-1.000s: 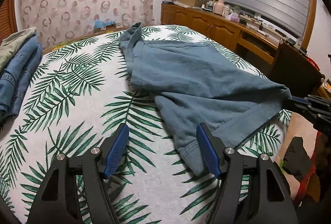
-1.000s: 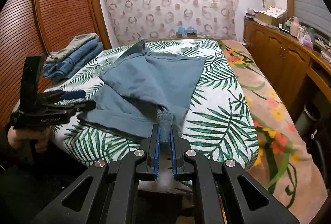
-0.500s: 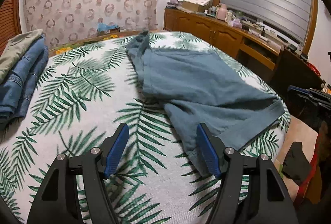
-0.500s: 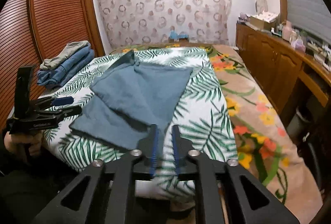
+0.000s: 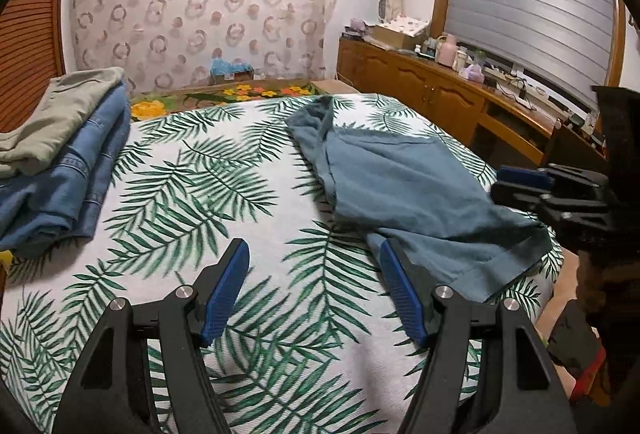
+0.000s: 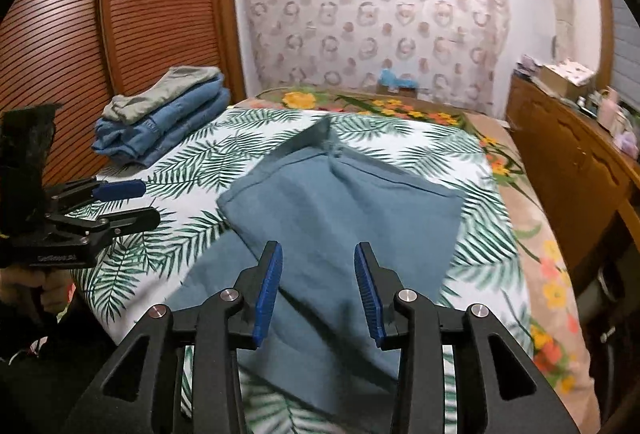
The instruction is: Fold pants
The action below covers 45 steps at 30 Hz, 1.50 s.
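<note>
Both claws spread and empty, so the blue pants (image 6: 340,209) under the right claw (image 6: 318,290) could bunch if it grabs one layer, left claw (image 5: 312,294) idle beside them.

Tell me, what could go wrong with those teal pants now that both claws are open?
The teal pants lie loose, and their near end appears to drape over the bed's edge, so they might slide off. The fold looks uneven, with a bunched end that could stay crumpled. The open left gripper has one pad right by the cloth and may drag it; the right gripper hovers above.
</note>
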Each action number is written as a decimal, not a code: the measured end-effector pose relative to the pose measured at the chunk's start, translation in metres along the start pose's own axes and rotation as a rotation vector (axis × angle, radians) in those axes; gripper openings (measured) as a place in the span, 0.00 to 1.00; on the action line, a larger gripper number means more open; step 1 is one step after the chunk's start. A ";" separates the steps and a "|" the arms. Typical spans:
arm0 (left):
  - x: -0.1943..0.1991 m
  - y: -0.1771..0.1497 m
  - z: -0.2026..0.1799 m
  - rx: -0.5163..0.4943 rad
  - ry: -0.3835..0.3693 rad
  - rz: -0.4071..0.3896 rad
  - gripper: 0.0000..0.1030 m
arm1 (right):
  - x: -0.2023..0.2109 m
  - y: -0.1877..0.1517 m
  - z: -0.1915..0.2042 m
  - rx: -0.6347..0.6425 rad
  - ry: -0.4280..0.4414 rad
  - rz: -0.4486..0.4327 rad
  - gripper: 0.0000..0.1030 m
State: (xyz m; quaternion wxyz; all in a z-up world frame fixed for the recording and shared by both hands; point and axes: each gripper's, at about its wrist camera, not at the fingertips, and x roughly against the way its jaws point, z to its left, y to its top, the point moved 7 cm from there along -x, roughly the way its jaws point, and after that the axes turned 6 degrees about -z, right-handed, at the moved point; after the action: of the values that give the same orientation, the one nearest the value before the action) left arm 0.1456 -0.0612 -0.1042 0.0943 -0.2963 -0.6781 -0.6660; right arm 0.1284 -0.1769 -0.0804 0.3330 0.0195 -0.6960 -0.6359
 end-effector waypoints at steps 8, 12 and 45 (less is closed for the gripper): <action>0.003 0.000 0.018 0.037 0.021 -0.018 0.67 | -0.048 0.008 0.010 0.053 0.057 0.071 0.47; 0.003 -0.002 0.027 0.048 0.033 -0.020 0.73 | -0.059 0.017 0.015 0.077 0.062 0.088 0.47; 0.000 -0.019 0.042 0.071 0.051 0.027 0.76 | -0.092 0.041 0.034 0.215 0.138 0.127 0.03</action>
State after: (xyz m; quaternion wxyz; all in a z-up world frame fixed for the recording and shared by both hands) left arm 0.1473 -0.0202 -0.1241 0.1308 -0.2848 -0.6948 -0.6473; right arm 0.1996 -0.0980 -0.0834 0.4157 0.0545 -0.7354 -0.5323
